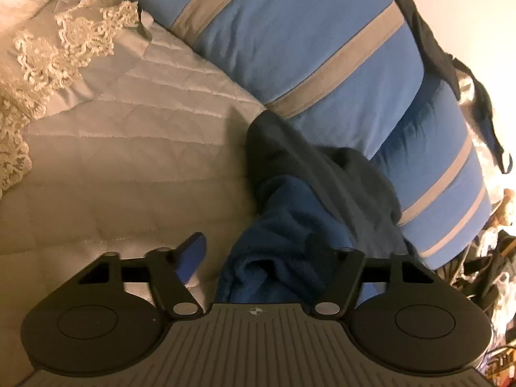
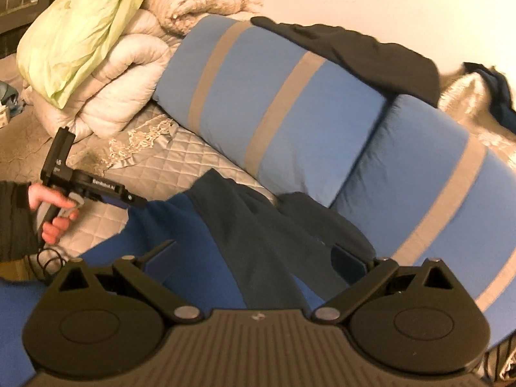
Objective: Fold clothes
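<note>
A blue fleece garment (image 1: 290, 225) with dark navy parts lies bunched on the quilted bedspread (image 1: 113, 161), against striped pillows. In the left wrist view my left gripper (image 1: 258, 248) straddles its edge. The blue left pad (image 1: 193, 251) stands clear of the cloth, the right finger is hidden under it, and the jaws stand open. In the right wrist view the same garment (image 2: 200, 245) spreads under my right gripper (image 2: 254, 254), whose fingers are wide apart and open. There the left gripper (image 2: 135, 201), held by a hand (image 2: 54, 206), touches the garment's left edge.
Two blue pillows with grey stripes (image 2: 274, 103) lie behind the garment, with a dark garment (image 2: 354, 51) draped over them. Folded pale duvets (image 2: 129, 74) and a green pillow (image 2: 80, 22) are piled at the back left. Lace trim (image 1: 64, 42) lies on the bedspread. Clutter (image 1: 493, 258) sits off the bed's right side.
</note>
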Available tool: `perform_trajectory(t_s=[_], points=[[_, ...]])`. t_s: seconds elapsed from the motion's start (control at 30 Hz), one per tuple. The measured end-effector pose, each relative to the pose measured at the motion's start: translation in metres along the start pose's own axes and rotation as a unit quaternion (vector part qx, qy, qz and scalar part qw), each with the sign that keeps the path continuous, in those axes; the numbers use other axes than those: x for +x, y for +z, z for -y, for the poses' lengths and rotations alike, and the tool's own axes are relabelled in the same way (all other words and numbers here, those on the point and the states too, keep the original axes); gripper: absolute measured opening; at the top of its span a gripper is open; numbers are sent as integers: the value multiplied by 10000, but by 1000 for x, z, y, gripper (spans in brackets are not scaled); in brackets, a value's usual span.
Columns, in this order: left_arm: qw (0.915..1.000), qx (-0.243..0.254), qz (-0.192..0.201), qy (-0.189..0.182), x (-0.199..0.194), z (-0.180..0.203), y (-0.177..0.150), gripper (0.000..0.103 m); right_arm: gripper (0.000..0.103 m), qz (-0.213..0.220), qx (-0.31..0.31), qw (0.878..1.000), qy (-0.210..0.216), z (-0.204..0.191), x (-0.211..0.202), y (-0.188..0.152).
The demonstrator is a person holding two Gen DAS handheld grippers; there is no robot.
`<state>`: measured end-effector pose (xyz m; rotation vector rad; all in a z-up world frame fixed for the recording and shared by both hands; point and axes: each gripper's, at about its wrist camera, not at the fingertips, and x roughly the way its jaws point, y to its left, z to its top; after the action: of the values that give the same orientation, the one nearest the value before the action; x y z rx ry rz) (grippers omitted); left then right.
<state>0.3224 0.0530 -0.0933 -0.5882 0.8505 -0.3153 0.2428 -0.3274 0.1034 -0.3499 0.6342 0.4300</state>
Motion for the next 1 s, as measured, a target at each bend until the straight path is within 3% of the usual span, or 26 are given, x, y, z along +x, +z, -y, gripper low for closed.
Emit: perform_trajectory(t_s=[0.1,0.3,0.4,0.53,0.63,0.8,1.0], points=[[9999,-27,-65,-95,5,-3,-2,41,103,-34,-20,10000,70,-8,20,9],[9979,644,107,-26,6,6,-7,25,103,-89,-120,9998,164,-21,59,25],[9924,1204,253,58,4,15,-10,24,103,-196,-113,9995,214,-26,78,31],[9772,2063,423,290,5,31,-17,23,103,-311,-95,9992,240,-34,102,39],[9676,2441,459,445,6,38,-23,24,102,-365,-206,9988,242,-40,120,45],[9669,2462,535,415,6,37,-22,29,100,-313,-560,9972,389,-48,152,49],[9645,2495,735,461,5,36,-28,29,83,-353,-390,9965,654,-41,202,51]])
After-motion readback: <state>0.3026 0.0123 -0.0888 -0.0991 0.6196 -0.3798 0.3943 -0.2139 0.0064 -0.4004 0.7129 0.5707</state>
